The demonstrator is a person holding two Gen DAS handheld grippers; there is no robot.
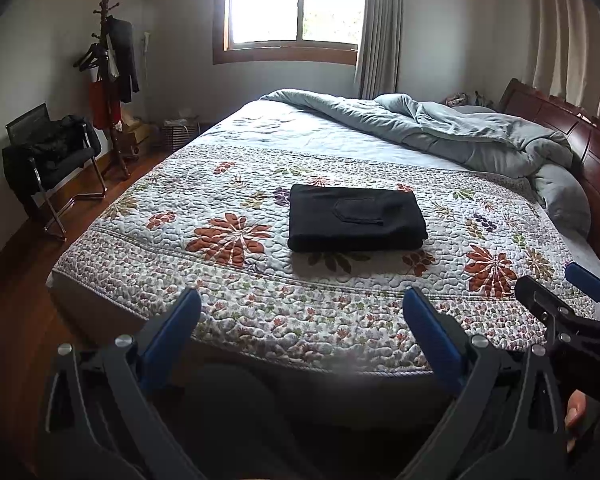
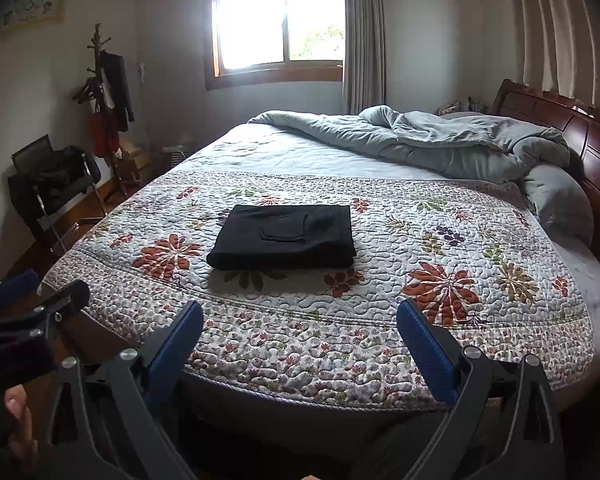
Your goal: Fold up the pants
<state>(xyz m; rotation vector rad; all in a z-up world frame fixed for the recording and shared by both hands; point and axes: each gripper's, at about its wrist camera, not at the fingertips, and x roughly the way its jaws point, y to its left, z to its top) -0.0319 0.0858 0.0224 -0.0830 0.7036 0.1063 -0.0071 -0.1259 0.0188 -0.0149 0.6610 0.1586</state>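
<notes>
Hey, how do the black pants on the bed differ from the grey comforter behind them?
The black pants are folded into a neat flat rectangle; the grey comforter is rumpled and heaped. The pants are dark and small, with a pocket showing on top; the comforter is pale and stretches along the headboard. The pants lie nearer the foot, on the floral quilt; the comforter lies at the far end. Both rest on the bed, untouched by either gripper.

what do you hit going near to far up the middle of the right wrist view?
right gripper, open → floral quilt → folded black pants → plain blue sheet → rumpled grey duvet → window.
</notes>
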